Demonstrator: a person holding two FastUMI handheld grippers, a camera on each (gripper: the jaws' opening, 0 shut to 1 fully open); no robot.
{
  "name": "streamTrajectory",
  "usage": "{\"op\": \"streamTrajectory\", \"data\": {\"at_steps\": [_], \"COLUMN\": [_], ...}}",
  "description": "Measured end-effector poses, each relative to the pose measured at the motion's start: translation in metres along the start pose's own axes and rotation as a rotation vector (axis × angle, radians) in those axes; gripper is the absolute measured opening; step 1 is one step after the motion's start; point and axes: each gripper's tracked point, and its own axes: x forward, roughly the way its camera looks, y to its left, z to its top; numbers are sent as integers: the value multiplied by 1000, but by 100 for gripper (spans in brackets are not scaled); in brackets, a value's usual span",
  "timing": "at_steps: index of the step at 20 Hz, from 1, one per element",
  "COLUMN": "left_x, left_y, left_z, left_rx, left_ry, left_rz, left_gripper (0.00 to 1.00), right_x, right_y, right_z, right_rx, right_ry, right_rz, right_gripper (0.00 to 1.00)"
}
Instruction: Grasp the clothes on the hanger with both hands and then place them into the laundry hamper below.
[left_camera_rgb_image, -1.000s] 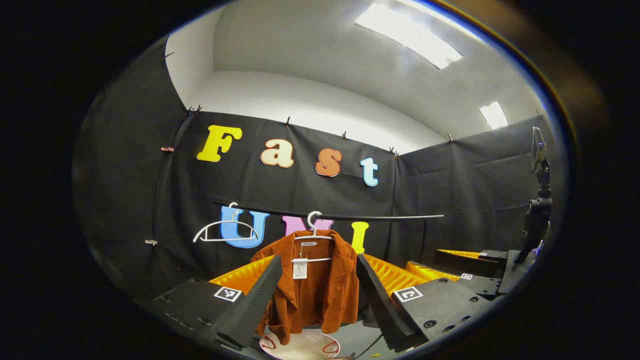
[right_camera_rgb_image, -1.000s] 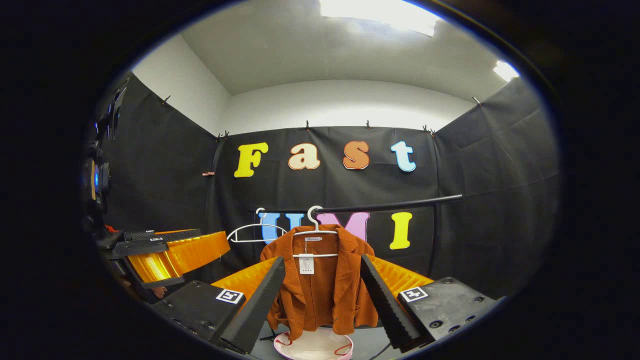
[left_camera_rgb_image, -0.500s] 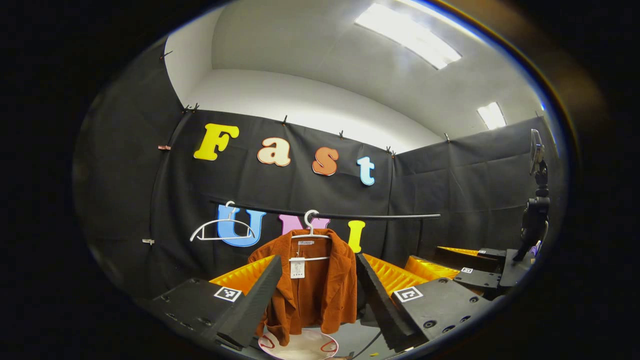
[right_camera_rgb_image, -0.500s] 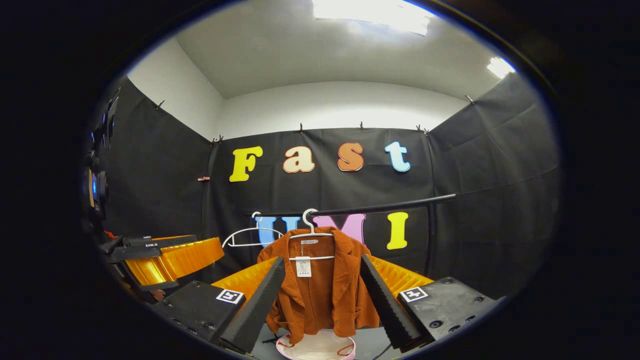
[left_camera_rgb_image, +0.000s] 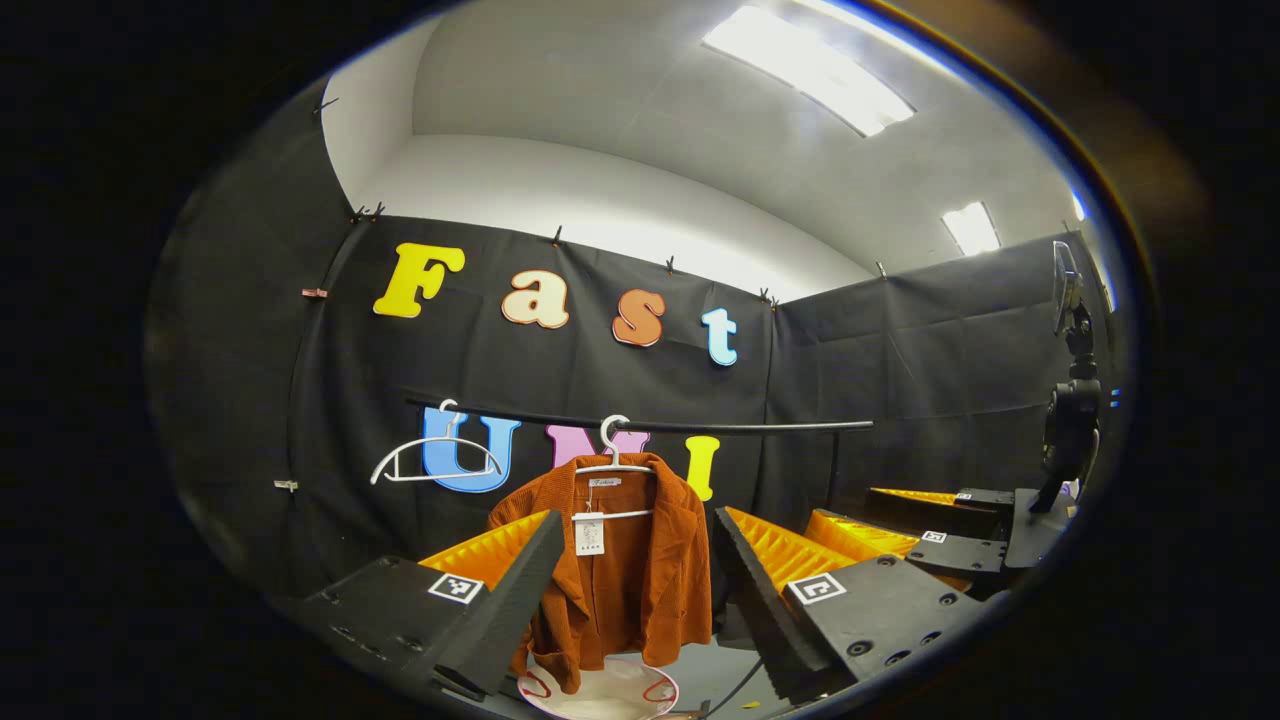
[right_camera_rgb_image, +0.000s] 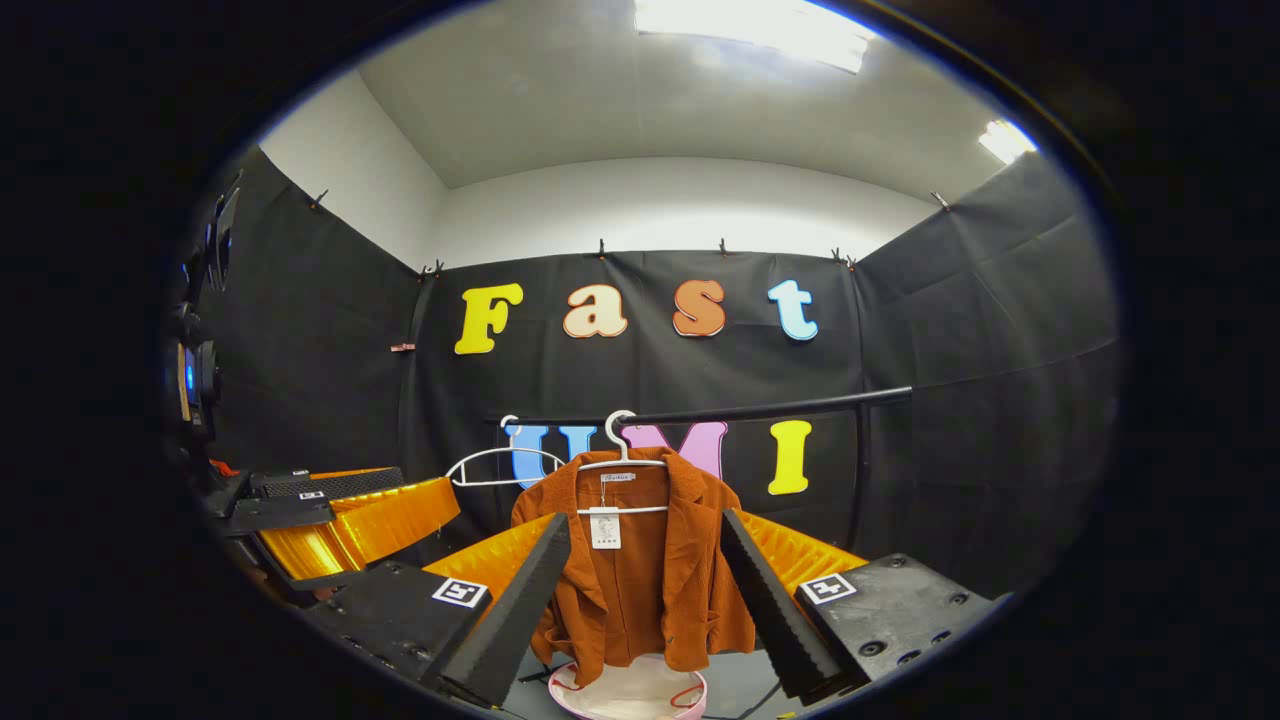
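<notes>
A black rail (left_camera_rgb_image: 640, 426) runs across the booth in front of the black cloth wall, and two white hangers hook over it: an empty hanger (left_camera_rgb_image: 436, 462) toward the left and, just beside it, the hanger (left_camera_rgb_image: 612, 462) that carries the rust-orange corduroy jacket (left_camera_rgb_image: 625, 570). A white paper tag (left_camera_rgb_image: 588, 534) dangles from the jacket's collar area, inside the open front. Directly under the jacket's hem sits the laundry hamper (left_camera_rgb_image: 600, 695), a pale round rim with red loop handles, its near edge partly hidden by the hanging cloth. A thin dark cable (left_camera_rgb_image: 735, 688) trails on the floor to the right of the hamper. A black camera stand (left_camera_rgb_image: 1070, 420) rises at the far right of the left gripper view. Nothing lies between either tool and the jacket. The left tongs (left_camera_rgb_image: 630, 600) are spread wide, holding nothing, and the jacket hangs framed in the gap between the two fingers, well apart from them. The right tongs (right_camera_rgb_image: 640, 600) are likewise spread and empty, with the jacket (right_camera_rgb_image: 640, 575) centred between the fingers and farther off, the hamper (right_camera_rgb_image: 628, 695) below it. In the right gripper view the left tongs appear low at the left edge, also apart from the garment.
</notes>
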Motion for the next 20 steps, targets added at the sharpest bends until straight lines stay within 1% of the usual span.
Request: {"op": "streamTrajectory", "data": {"at_steps": [4, 7, 11, 12, 13, 18, 19, 20], "left_x": [0, -1, -1, 0, 4, 35, 44, 54], "left_y": [15, 30, 40, 43, 45, 50, 49, 52], "left_z": [-7, -8, -15, -17, -20, -44, -51, -59], "left_rx": [-22, -18, -23, -27, -30, -18, -15, -11], "left_ry": [20, 17, 26, 28, 31, 64, 64, 58], "left_rz": [-29, -29, -18, -19, -16, -9, -4, 10], "left_gripper": [95, 94, 94, 94, 94, 94, 94, 94], "right_x": [0, 1, 6, 10, 13, 51, 62, 77], "right_y": [6, 10, 15, 15, 16, 4, -1, -7], "right_z": [-4, -7, -17, -20, -22, -49, -56, -65], "right_rx": [-7, -19, -26, -23, -21, -12, -9, -5], "right_ry": [-1, -3, 16, 20, 23, 45, 49, 51], "right_rz": [-48, -75, -84, -82, -80, -70, -68, -68], "right_gripper": [97, 97, 97, 96, 97, 97, 99, 97]}}
